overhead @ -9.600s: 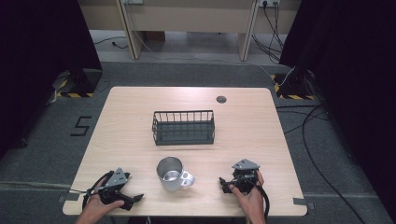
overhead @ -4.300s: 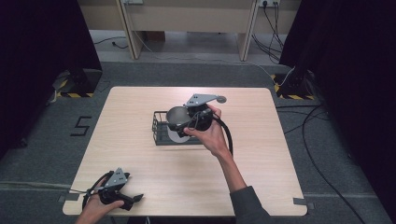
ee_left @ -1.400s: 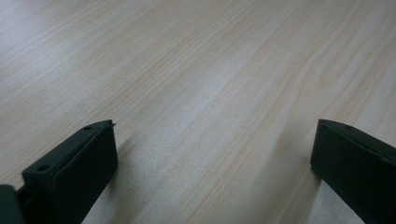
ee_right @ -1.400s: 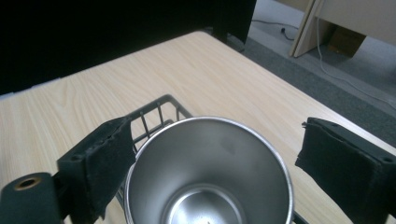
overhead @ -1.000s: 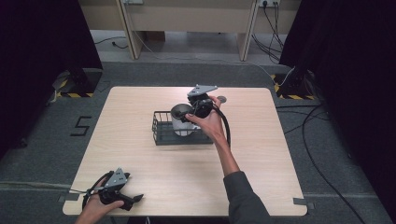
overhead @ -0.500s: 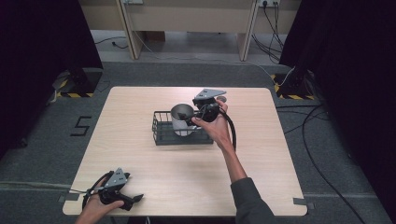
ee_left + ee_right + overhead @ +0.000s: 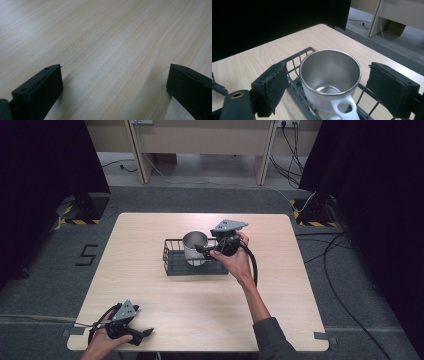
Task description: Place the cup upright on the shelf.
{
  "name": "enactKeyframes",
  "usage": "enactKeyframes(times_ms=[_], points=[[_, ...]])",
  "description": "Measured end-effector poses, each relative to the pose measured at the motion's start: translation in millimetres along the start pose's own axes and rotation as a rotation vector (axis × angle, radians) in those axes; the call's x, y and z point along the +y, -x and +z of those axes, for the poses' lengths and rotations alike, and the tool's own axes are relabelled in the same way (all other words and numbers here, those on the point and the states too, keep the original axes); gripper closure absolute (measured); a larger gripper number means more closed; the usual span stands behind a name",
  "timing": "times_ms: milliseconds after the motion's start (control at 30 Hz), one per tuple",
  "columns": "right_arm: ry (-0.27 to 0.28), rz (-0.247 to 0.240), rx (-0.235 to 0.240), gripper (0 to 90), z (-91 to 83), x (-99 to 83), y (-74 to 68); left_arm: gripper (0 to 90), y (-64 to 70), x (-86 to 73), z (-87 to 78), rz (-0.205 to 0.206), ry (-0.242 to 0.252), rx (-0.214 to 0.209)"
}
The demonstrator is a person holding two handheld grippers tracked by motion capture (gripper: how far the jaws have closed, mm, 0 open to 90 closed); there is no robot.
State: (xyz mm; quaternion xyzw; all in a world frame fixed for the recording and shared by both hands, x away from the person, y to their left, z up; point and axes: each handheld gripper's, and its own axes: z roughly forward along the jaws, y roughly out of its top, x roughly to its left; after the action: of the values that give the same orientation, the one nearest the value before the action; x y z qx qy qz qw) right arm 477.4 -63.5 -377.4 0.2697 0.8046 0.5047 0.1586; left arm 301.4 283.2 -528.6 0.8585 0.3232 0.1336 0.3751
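A steel mug with a white shell stands upright inside a black wire basket at the table's centre. In the right gripper view the mug turns its white handle toward the camera, with the basket's wires around it. My right gripper reaches in from the basket's right side. It is open, with one pad on each side of the mug and a gap to both. My left gripper rests at the table's front left corner, open over bare wood.
The wooden table has bare stretches to the left, right and front of the basket. A cable loops from the right gripper over the person's forearm. Beyond the far edge are desk legs and floor cables.
The mug went from the table's front to the basket in the right gripper. Over the last second that gripper slid slightly right, and its jaws now stand off the mug. The left gripper stayed still.
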Motion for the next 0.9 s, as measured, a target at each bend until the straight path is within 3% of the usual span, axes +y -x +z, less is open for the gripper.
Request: enactKeyframes(times_ms=[333,900], points=[[0.010,-0.016,-0.002,16.5,-16.3,-8.5,-12.4,0.0,0.0,0.0,0.0,0.000,0.000,0.000],[0.041,0.007,-0.019,16.9,-47.2,-34.5,-21.9,0.0,0.1,-0.1,0.2,0.000,0.003,0.001]])
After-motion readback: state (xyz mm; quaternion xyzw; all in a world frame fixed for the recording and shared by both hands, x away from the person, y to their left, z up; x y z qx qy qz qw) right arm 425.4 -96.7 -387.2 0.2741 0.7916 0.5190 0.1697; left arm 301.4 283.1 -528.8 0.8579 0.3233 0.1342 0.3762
